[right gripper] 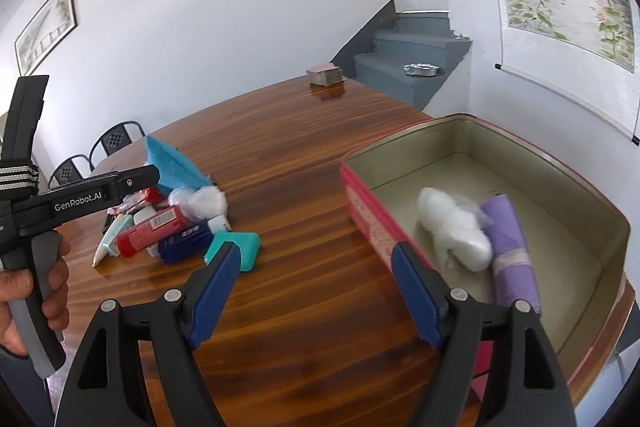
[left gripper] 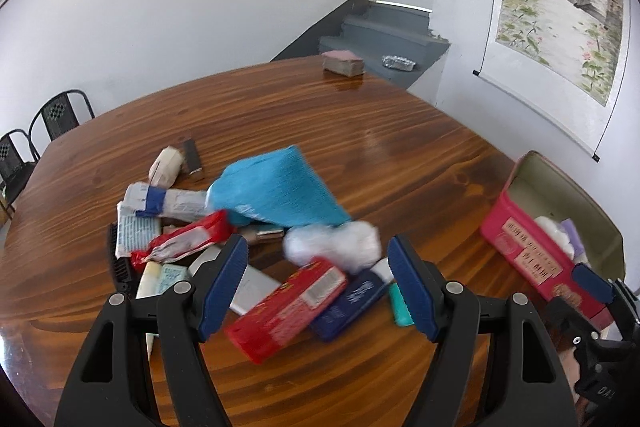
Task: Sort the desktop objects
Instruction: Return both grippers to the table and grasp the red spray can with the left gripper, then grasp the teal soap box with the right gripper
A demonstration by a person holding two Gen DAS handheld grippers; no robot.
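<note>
we hold our left gripper (left gripper: 318, 285) wide open and empty over the pile (left gripper: 256, 227) on the table (left gripper: 360, 131), our right gripper (right gripper: 314, 291) open and empty near the tin (right gripper: 560, 163) on the right.

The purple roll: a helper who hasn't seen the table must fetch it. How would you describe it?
Find the red tin at the wooden table's right edge. Inside lie two things: a fluffy white bag and, touching its right side, the purple roll, the only purple thing, banded with pale tape.
</note>
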